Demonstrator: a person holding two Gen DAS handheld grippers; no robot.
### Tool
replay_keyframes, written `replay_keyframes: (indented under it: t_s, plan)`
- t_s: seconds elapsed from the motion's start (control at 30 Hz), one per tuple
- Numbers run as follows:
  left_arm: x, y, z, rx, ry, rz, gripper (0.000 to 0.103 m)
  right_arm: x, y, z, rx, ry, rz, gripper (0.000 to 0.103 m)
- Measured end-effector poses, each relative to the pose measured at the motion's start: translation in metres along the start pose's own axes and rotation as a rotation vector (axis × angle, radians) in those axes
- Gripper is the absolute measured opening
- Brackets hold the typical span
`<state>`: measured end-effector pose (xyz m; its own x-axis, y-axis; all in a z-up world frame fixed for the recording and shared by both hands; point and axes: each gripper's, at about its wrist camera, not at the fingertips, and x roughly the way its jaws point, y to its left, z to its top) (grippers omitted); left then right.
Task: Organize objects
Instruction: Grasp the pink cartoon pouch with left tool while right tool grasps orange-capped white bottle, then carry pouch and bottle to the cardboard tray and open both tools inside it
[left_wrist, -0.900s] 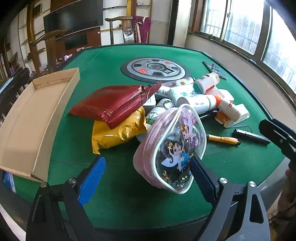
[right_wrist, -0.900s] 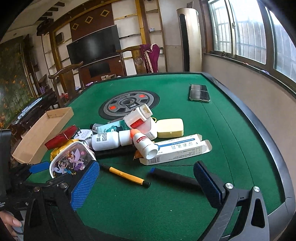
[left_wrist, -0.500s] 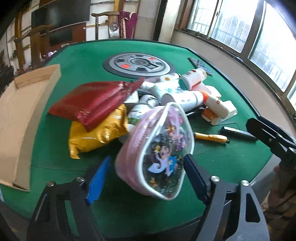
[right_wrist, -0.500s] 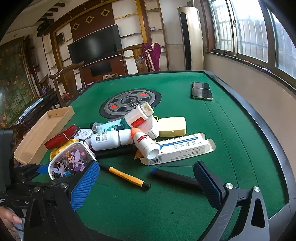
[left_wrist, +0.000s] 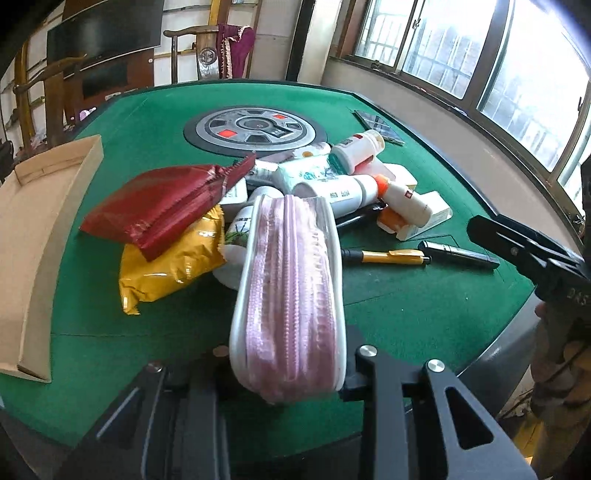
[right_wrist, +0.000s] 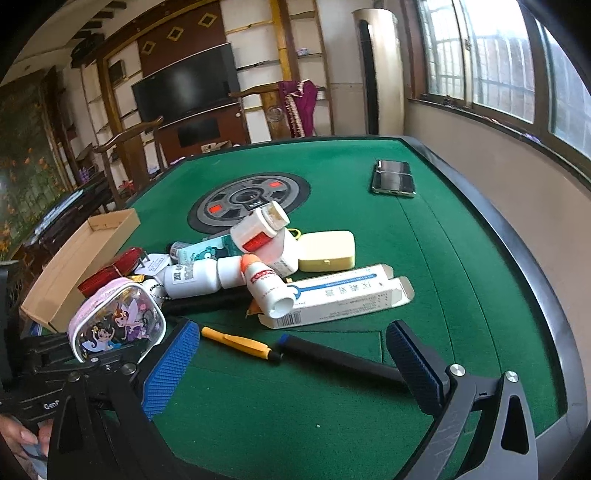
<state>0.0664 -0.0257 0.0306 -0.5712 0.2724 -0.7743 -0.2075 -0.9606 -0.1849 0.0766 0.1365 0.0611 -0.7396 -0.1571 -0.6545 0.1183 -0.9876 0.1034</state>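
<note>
A cardboard tray (left_wrist: 44, 221) is lying empty-side up at the far left of the green felt table (left_wrist: 406, 317), with a red foil packet (left_wrist: 162, 210) resting on a yellow snack bag (left_wrist: 166, 269) just to its right. Near the table's front edge, the left gripper (left_wrist: 286, 363) is clamping a pink zippered pouch (left_wrist: 288, 295) between its jaws, which have just been closing; the pouch is standing on edge, zipper toward the camera, its lower end pinched between the narrow-set fingers. In the right wrist view the same pouch (right_wrist: 118, 319) is showing its clear cartoon-printed face, tilted in the grip at the left. To its right, white pill bottles (right_wrist: 199, 275), an orange-capped bottle (right_wrist: 264, 282), a pale yellow case (right_wrist: 327, 251) and an opened blue-and-white carton (right_wrist: 343, 295) are piling together near the table's middle. A yellow pen (right_wrist: 240, 343) and a black pen (right_wrist: 340, 356) are lying on the felt in front of the heap. The right gripper (right_wrist: 291, 362) is hovering with jaws spread wide and nothing pinched, the black pen lying on the felt between its blue pads. A phone (right_wrist: 393, 177) is sitting far right.
</note>
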Motion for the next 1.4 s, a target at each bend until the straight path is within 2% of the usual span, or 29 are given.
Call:
replay_keyframes:
  t_s: [0.13,0.2,0.3,0.37,0.43,0.57,0.87,0.9,0.93,0.97,1.2,1.4]
  plan:
    - [-0.013,0.004,0.002,0.012,-0.024,0.021,0.030,0.007,0.008,0.009,-0.060,0.019,0.022,0.096]
    - [-0.022,0.007,0.003,0.013,-0.037,0.028,0.030,0.011,0.008,0.014,-0.077,0.032,0.037,0.089]
    - [-0.029,0.012,0.003,0.005,-0.044,0.028,0.030,0.022,0.008,0.022,-0.091,0.072,0.082,0.073]
    - [-0.030,0.015,0.002,0.001,-0.044,0.028,0.030,0.033,0.010,0.026,-0.117,0.113,0.098,0.054]
    - [-0.031,0.018,0.002,-0.006,-0.044,0.025,0.030,0.043,0.013,0.029,-0.140,0.144,0.105,0.046]
    - [-0.029,0.019,0.001,-0.013,-0.040,0.025,0.030,0.061,0.015,0.033,-0.160,0.192,0.112,0.045]
    - [-0.026,0.019,-0.002,-0.017,-0.032,0.024,0.030,0.080,0.021,0.037,-0.179,0.229,0.097,0.045]
    - [-0.025,0.019,-0.002,-0.019,-0.032,0.024,0.030,0.082,0.021,0.037,-0.183,0.232,0.090,0.043]
    - [-0.026,0.020,-0.002,-0.020,-0.032,0.024,0.030,0.085,0.022,0.036,-0.186,0.240,0.083,0.032]
    - [-0.026,0.020,-0.003,-0.020,-0.032,0.024,0.030,0.086,0.022,0.036,-0.180,0.243,0.084,0.030]
    - [-0.029,0.021,-0.004,-0.019,-0.042,0.025,0.029,0.067,0.017,0.037,-0.132,0.193,0.089,0.029]
    - [-0.054,0.020,-0.001,-0.015,-0.091,-0.006,0.029,0.033,0.019,0.045,-0.120,0.120,0.108,0.029]
